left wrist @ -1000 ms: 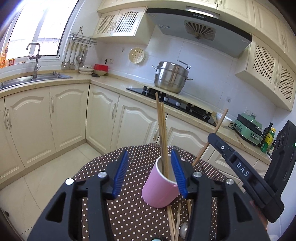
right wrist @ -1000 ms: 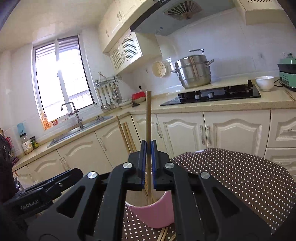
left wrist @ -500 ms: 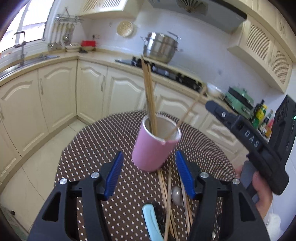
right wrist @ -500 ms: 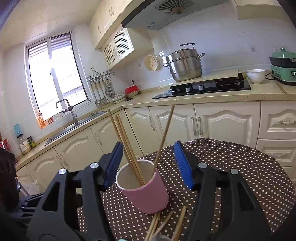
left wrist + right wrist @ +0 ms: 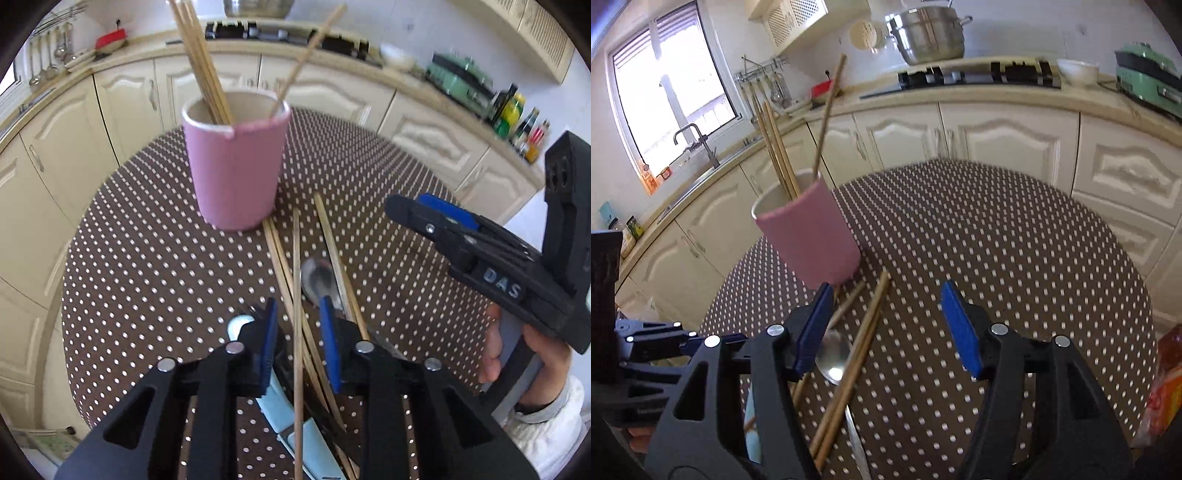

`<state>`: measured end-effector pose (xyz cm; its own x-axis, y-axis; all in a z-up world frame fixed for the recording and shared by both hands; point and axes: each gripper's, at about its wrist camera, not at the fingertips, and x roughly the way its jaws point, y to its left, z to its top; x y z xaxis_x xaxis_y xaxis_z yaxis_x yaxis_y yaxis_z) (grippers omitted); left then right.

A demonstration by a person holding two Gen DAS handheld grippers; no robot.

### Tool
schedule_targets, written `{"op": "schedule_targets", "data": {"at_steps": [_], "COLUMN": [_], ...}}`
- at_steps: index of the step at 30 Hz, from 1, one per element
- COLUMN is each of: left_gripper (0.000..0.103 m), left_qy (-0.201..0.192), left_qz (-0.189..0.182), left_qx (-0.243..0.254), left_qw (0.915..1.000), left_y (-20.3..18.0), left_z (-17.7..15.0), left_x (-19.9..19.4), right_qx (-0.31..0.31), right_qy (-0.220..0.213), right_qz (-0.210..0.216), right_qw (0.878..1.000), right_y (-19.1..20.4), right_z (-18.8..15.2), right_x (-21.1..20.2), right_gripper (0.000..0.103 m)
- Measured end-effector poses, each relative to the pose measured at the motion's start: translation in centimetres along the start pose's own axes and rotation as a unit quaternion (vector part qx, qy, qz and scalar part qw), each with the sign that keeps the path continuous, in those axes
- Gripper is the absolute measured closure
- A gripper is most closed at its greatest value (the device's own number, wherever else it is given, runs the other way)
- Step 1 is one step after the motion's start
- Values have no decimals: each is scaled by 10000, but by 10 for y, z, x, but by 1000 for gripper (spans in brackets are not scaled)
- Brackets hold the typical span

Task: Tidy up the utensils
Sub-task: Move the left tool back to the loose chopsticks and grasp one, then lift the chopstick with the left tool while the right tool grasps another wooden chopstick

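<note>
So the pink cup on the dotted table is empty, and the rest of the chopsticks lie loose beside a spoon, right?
Not quite: the pink cup is not empty. The left wrist view shows several chopsticks standing in it. The rest holds: loose chopsticks lie beside a spoon on the dotted table.

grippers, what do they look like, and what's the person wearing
Both grippers, left and right, are black plastic frames with silver pivot screws and ribbed blue pads. The right one's side bears white lettering "DAS". A white sleeve covers that wrist.
</note>
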<state>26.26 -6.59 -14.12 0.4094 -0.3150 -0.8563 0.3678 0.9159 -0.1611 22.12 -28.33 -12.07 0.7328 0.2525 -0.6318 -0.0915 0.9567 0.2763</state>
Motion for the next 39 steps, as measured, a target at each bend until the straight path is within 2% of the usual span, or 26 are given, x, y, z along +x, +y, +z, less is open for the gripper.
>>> {"op": "schedule_targets", "data": {"at_steps": [4, 6, 16, 17, 24, 27, 32, 35, 39], "left_gripper": [83, 89, 94, 98, 98, 98, 97, 98, 98], "left_qy": [320, 419, 714, 680, 366, 79, -448, -572, -637], "left_qz": [261, 277, 421, 415, 175, 73, -18, 40, -231], "left_qx": [111, 137, 74, 68, -183, -418, -913, -1145, -1339], "left_qw": [9991, 9986, 9965, 9968, 9990, 9991, 9948, 9918, 9887], "left_y": [-6, -8, -13, -14, -1, 8, 36, 52, 67], "left_z": [2, 3, 7, 8, 0, -6, -22, -31, -37], "left_x": [20, 28, 58, 60, 44, 26, -4, -14, -22], "right_qx": [90, 92, 175, 157, 5, -42, -115, -259, -377], "right_qy": [230, 286, 512, 536, 850, 1094, 1491, 1541, 1608], "right_qz": [50, 41, 122, 110, 13, -10, -245, -420, -562], "right_qw": [9997, 9995, 9985, 9984, 9964, 9940, 9884, 9868, 9847], "right_y": [-8, -10, -17, -17, -8, -3, 4, 11, 23], "right_z": [-11, -14, -18, -18, -15, -13, -10, -7, -3], "right_x": [1, 2, 7, 8, 20, 32, 53, 60, 71], "right_gripper": [42, 42, 41, 41, 41, 41, 41, 41, 41]}}
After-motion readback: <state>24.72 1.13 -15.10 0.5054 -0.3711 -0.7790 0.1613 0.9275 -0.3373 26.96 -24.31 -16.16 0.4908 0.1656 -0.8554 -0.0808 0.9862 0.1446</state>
